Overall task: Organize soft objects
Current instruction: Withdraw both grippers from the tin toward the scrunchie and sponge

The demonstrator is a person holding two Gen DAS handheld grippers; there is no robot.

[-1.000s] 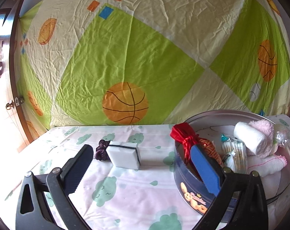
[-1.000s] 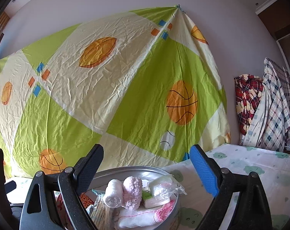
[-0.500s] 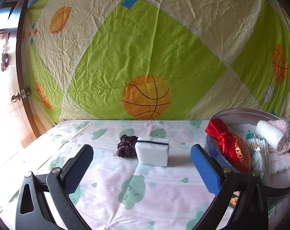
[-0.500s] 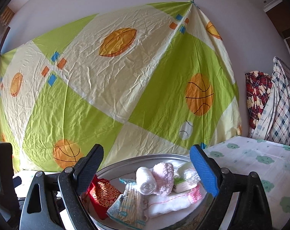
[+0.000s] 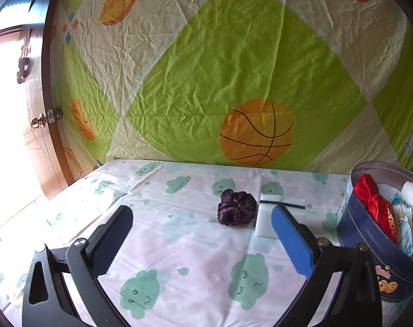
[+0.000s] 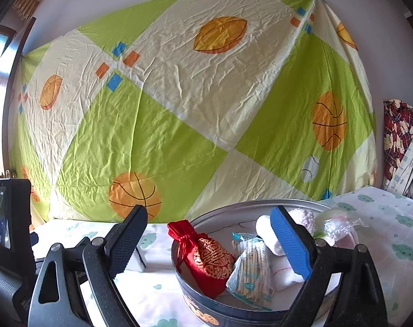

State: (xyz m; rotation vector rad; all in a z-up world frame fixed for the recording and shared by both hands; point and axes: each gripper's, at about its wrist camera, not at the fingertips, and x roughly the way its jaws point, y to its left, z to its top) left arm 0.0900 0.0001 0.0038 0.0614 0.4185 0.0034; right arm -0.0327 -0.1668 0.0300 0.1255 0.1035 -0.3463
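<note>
A dark purple scrunchie [image 5: 235, 211] lies on the cloud-print sheet, touching a white sponge block [image 5: 265, 219] on its right. My left gripper [image 5: 203, 241] is open and empty, a short way in front of both. A round dark blue tin [image 5: 370, 259] stands at the right with a red satin pouch [image 5: 375, 207] inside. In the right wrist view the tin [image 6: 228, 308] holds the red pouch [image 6: 209, 259], a cotton swab pack [image 6: 251, 271], rolled white cloths [image 6: 266, 233] and a pink fluffy piece [image 6: 303, 216]. My right gripper [image 6: 210, 244] is open and empty above the tin.
A green and cream sheet with basketballs [image 5: 256, 132] hangs behind the table. A wooden door [image 5: 47, 125] stands at the left. Plaid clothes [image 6: 402, 147] hang at the far right. The left gripper's body with a small screen [image 6: 4, 218] sits left of my right gripper.
My left gripper has swung left, from over the tin to face the scrunchie and sponge. My right gripper has turned left and now looks down over the tin.
</note>
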